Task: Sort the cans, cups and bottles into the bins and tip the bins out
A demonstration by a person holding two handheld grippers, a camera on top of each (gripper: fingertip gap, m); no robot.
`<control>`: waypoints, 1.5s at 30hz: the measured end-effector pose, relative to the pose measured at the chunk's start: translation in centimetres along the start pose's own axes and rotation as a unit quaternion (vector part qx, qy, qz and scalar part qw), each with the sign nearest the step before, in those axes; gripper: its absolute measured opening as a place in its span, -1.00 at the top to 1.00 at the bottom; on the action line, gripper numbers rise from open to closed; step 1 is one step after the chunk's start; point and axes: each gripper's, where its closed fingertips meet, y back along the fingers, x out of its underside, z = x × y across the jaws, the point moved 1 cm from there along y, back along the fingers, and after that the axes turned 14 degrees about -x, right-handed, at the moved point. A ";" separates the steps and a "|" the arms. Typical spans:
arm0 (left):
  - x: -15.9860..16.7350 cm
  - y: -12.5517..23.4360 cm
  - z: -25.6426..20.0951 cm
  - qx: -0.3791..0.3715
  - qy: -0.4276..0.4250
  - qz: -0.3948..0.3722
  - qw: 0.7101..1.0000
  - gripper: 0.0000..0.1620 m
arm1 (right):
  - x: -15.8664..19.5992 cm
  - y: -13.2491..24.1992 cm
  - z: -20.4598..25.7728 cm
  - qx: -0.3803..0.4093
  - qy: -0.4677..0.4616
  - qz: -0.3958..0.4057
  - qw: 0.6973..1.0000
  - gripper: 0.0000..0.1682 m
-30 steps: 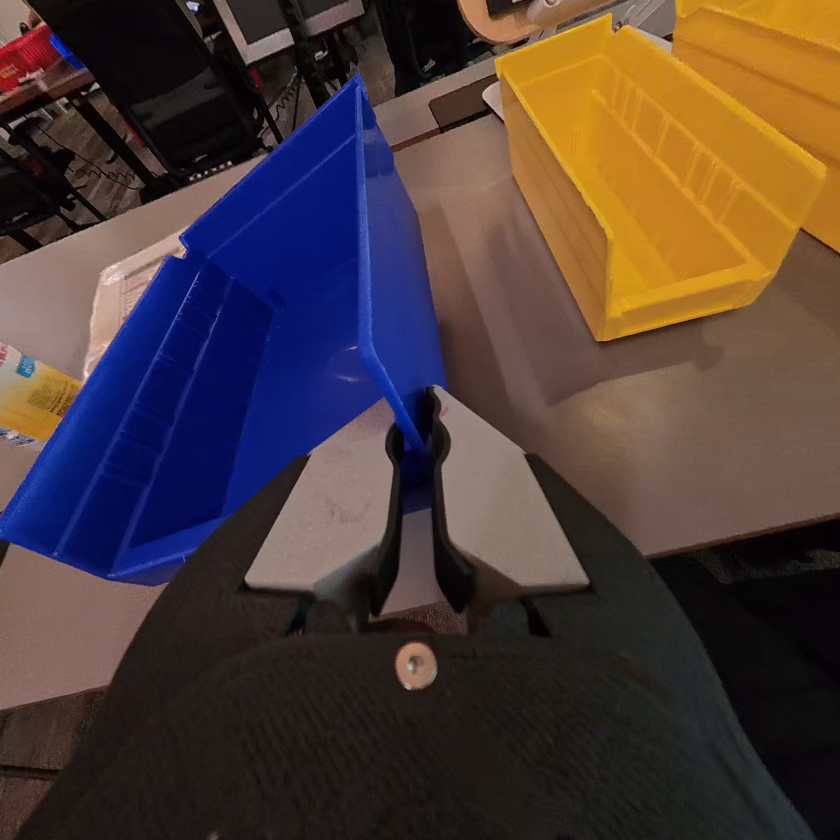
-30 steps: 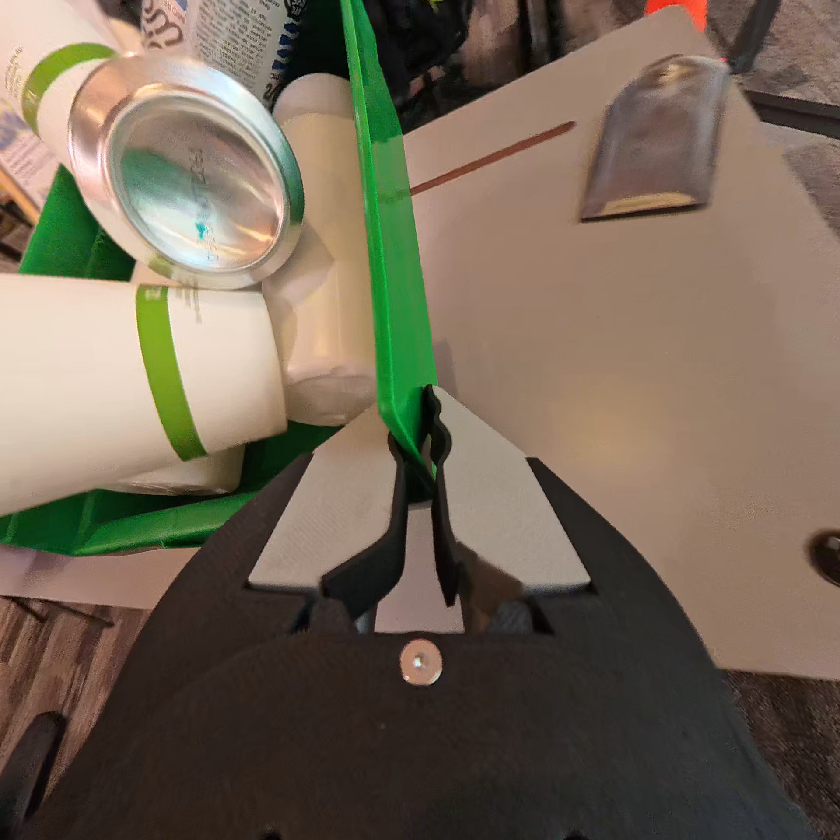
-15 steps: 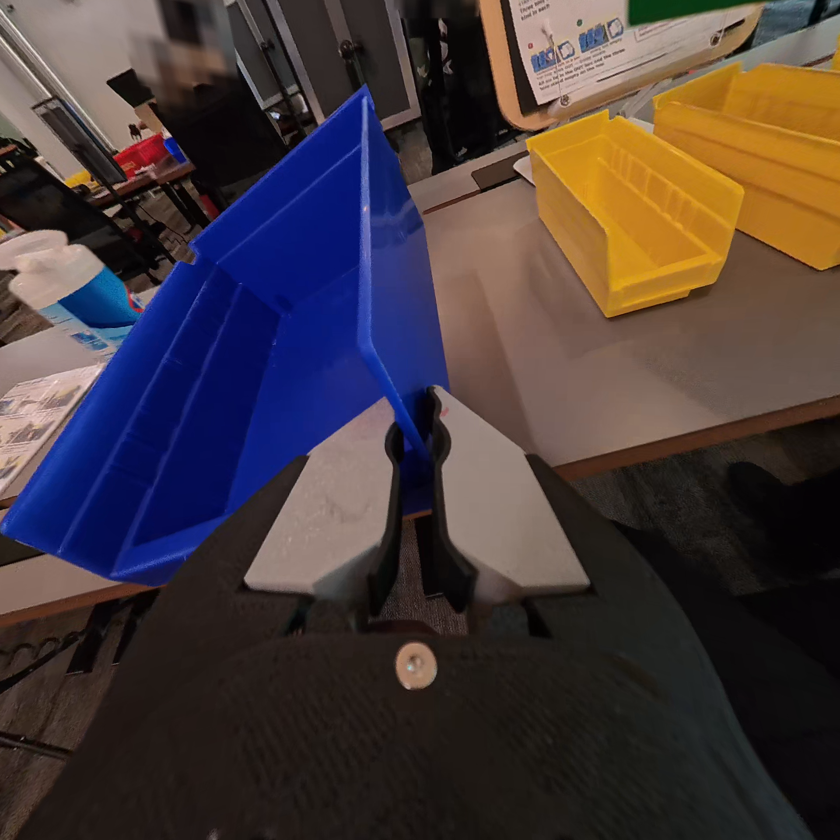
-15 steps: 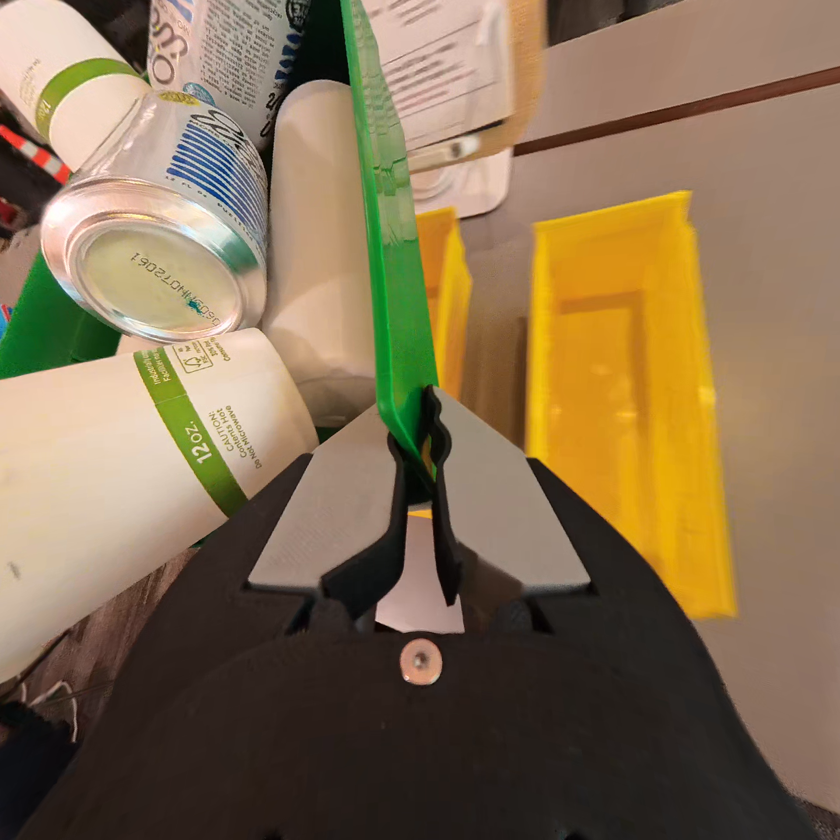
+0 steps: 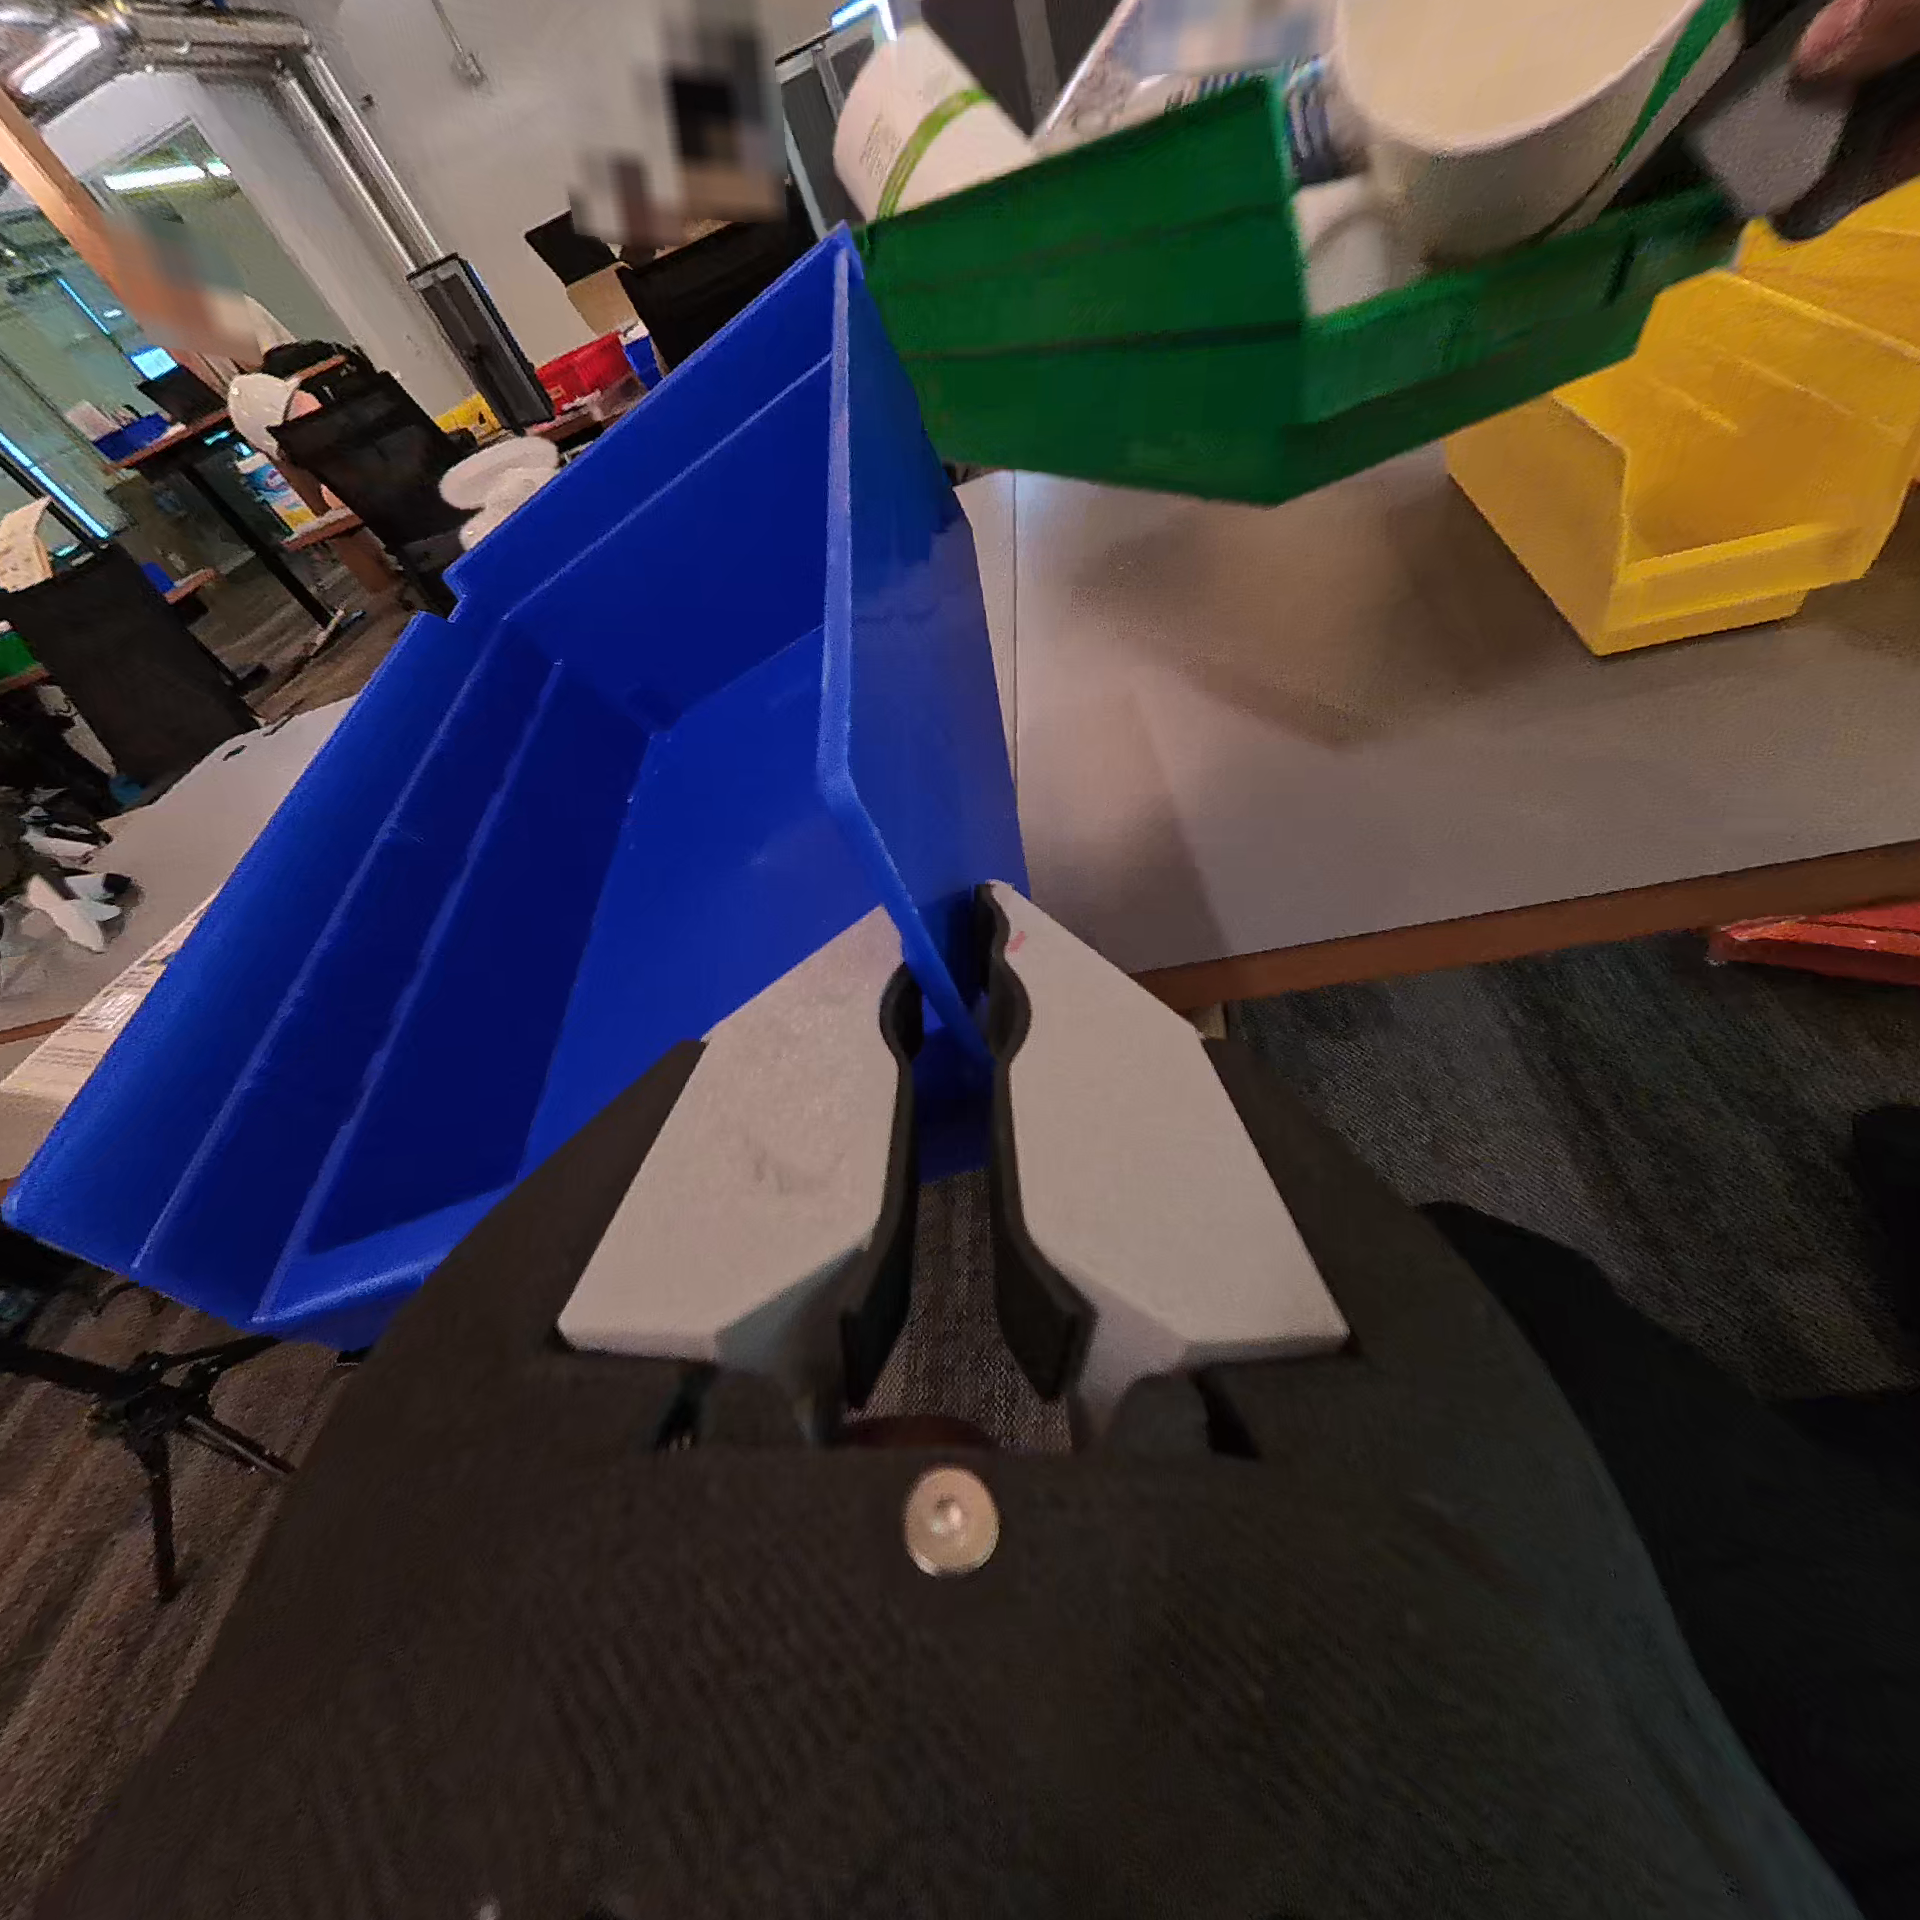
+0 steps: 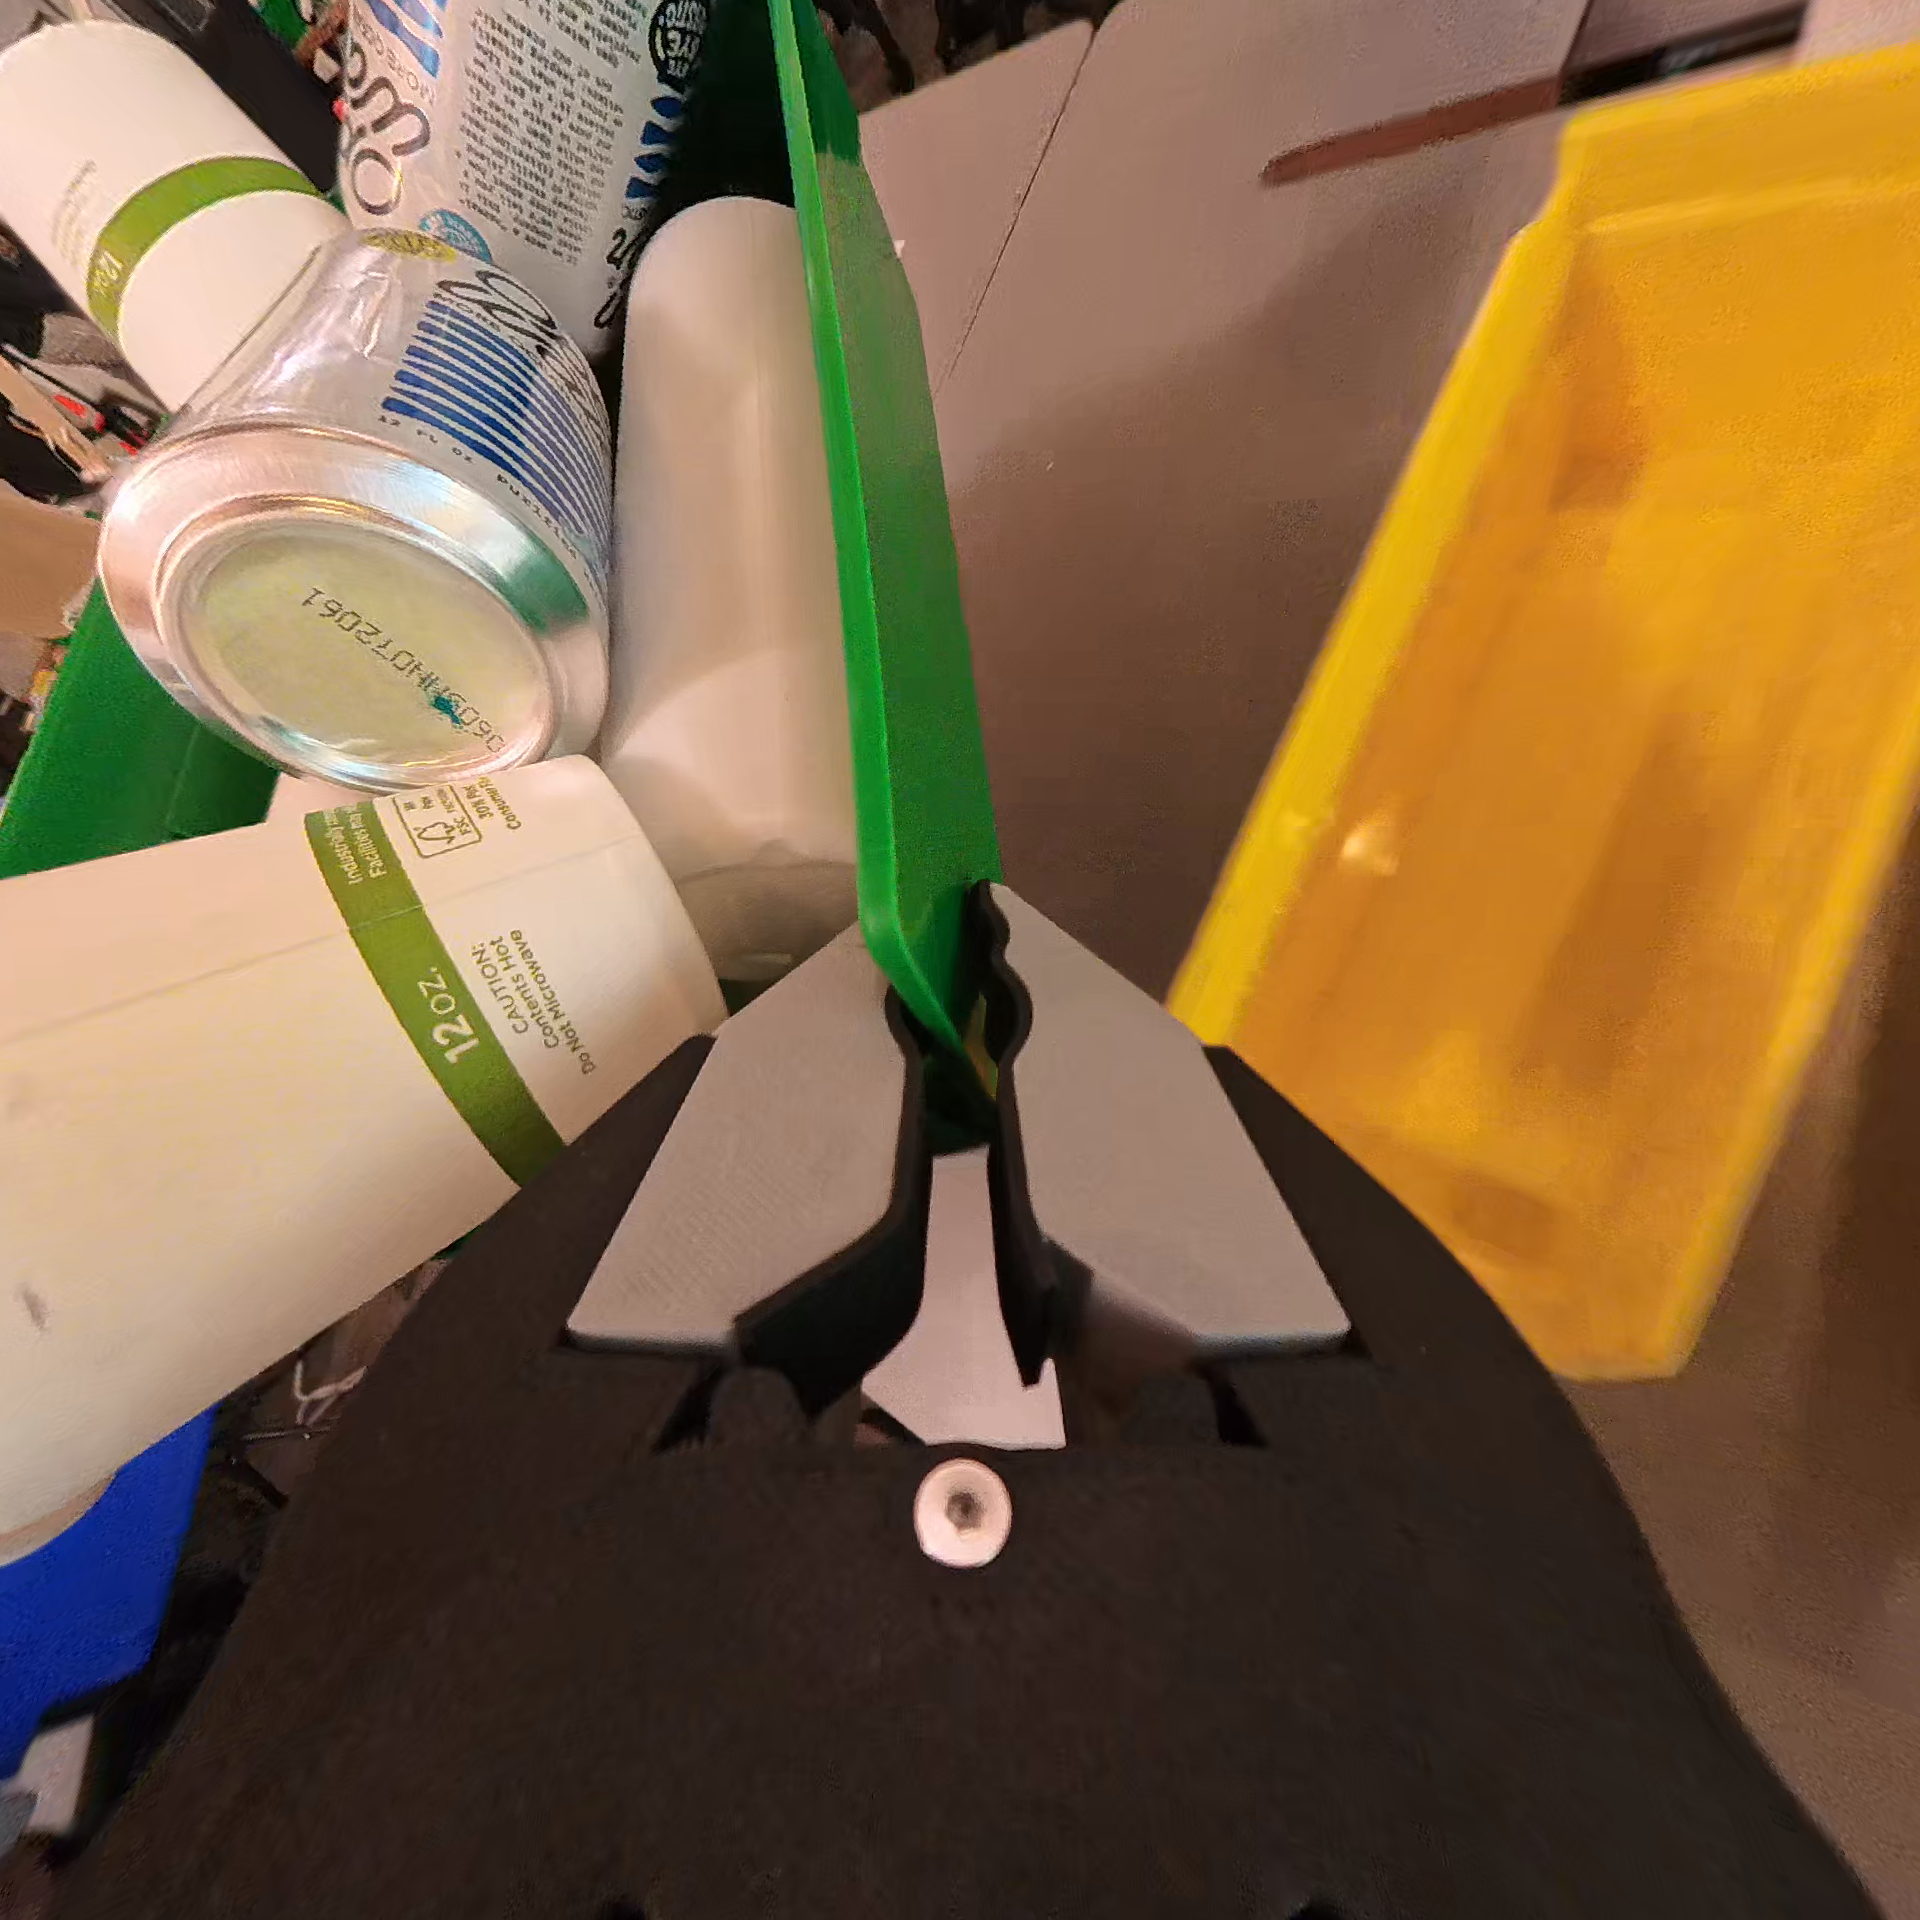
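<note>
Gripping the thin side wall of the blue bin, the left gripper has its tongs pinched together on the plastic edge, which lets the whole bin be carried by one wall. In the left wrist view the bin hangs tilted, clear of the grey table, and shows nothing inside, so I judge it already emptied. Up to the right the green bin is held in the air, with white cups crowding its open top. A yellow bin rests on the table behind it. Blurred patches lie over the far background.

In the right wrist view the right gripper is clamped in the same way on the green bin's side wall. The load lies on its side against that wall: paper cups with green bands, a plain white cup and a can with blue stripes showing its bottom toward the camera. They seem to have slid toward the camera's end, which fits a bin being raised for tipping. Beyond the wall, the yellow bin lies open and appears empty, on the table.

Writing is legible on the cup bands, the can's side and its base, plus a recycling-style mark; I leave the wording out.
</note>
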 end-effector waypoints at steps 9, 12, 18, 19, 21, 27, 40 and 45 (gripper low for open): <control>0.8 0.5 0.8 -0.009 0.003 -0.006 1.000 0.94 | 5.8 -5.5 -1.5 0.028 -0.063 -0.064 0.996 0.94; 0.9 0.2 0.2 -0.003 -0.001 -0.003 1.000 0.94 | 7.8 -5.1 -4.0 0.078 -0.046 -0.076 0.993 0.90; 0.6 -0.2 -1.0 0.004 -0.007 -0.002 1.000 0.94 | 11.6 -5.5 -3.9 0.070 -0.100 -0.142 0.982 0.76; 0.3 -0.2 -1.1 0.003 -0.007 -0.004 1.000 0.94 | 12.1 -5.5 -3.5 0.066 -0.100 -0.143 0.982 0.74; -0.4 -0.2 -1.2 0.003 -0.007 -0.009 1.000 0.94 | 12.3 -5.0 -2.5 0.059 -0.069 -0.144 0.985 0.74; -5.1 0.4 -1.7 0.001 -0.014 -0.040 0.999 0.94 | 11.0 0.9 1.4 -0.016 0.004 -0.206 0.978 0.47; -27.3 5.4 -27.1 0.211 -0.064 -0.198 0.955 0.95 | 12.9 36.9 -10.5 0.040 0.215 -0.267 0.938 0.31; -33.5 9.3 -44.8 0.319 -0.072 -0.227 0.917 0.95 | 15.1 49.8 -16.9 0.120 0.194 -0.321 0.919 0.33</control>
